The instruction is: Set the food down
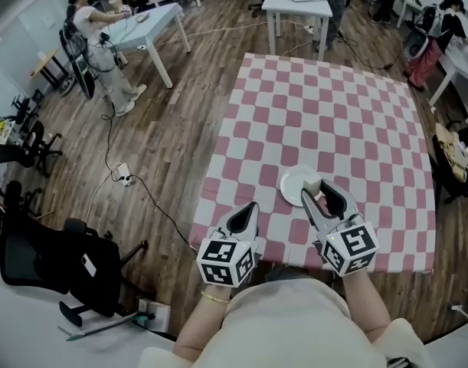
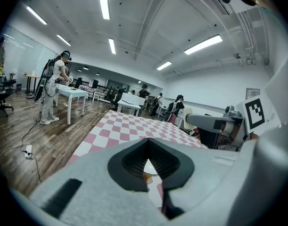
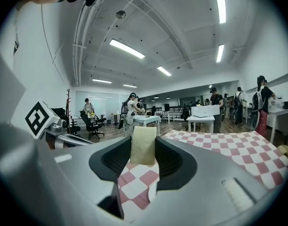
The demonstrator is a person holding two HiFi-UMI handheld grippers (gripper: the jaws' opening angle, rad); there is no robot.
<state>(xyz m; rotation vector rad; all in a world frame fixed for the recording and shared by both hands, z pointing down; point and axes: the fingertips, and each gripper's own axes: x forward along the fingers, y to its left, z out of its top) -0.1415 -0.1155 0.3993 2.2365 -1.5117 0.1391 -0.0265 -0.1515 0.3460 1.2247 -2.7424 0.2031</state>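
The food point(image 3: 143, 147), a pale flat piece, is pinched upright between our right gripper's point(image 3: 143, 142) jaws by the rim of the white plate point(image 1: 293, 186) on the checked cloth point(image 1: 333, 113), while our left gripper point(image 2: 147, 140) hovers alongside, jaws pressed together, empty.

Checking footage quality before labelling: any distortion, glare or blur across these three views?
Head view: fisheye curves the wooden floor, evenly lit. Left gripper view: black vignette, ceiling lights blown out. Right gripper view: same vignette; held food sharp.
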